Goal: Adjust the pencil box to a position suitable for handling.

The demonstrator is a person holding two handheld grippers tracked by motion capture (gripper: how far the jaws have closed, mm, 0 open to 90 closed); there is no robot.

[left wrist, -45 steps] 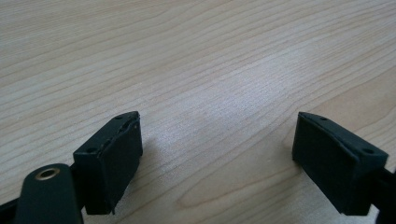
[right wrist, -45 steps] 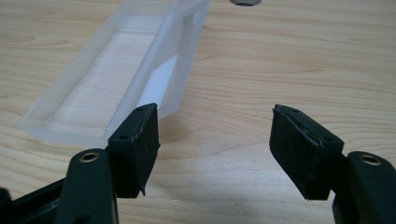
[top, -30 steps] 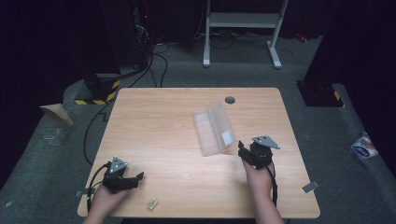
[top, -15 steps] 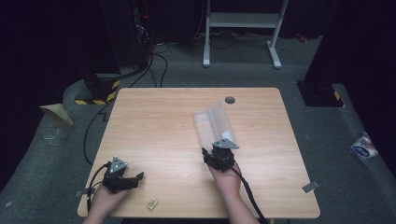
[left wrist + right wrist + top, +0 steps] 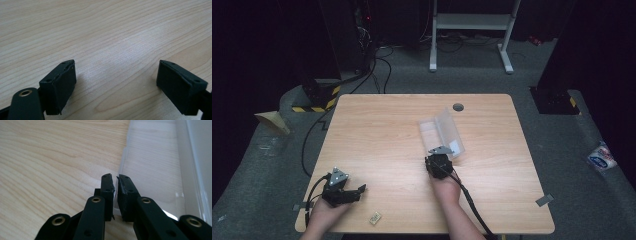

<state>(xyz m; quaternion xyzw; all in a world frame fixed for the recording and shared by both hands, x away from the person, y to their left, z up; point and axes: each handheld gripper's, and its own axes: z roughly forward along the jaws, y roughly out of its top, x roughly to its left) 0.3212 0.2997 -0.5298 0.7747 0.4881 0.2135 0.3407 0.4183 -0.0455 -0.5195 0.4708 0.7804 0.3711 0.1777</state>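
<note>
A clear plastic box (image 5: 443, 131) lies open on the wooden table (image 5: 377, 135), its lid standing up on the right. My right gripper (image 5: 438, 159) is at the box's near corner. In the right gripper view its jaws (image 5: 116, 178) have just been closing and now pinch the thin clear wall of the box (image 5: 155, 157) between the pads. My left gripper (image 5: 357, 192) rests near the front left of the table. In the left gripper view it stands open (image 5: 116, 82) with only bare wood between its fingers.
A small pale tag (image 5: 374, 217) lies near the table's front edge, right of the left hand. A cable hole (image 5: 458, 107) sits at the back of the table. Cables, a white frame (image 5: 472, 22) and a blue-white packet (image 5: 601, 157) are on the floor.
My right gripper moved left from beside the box to its near corner and closed its jaws on the wall. The left gripper stayed put.
</note>
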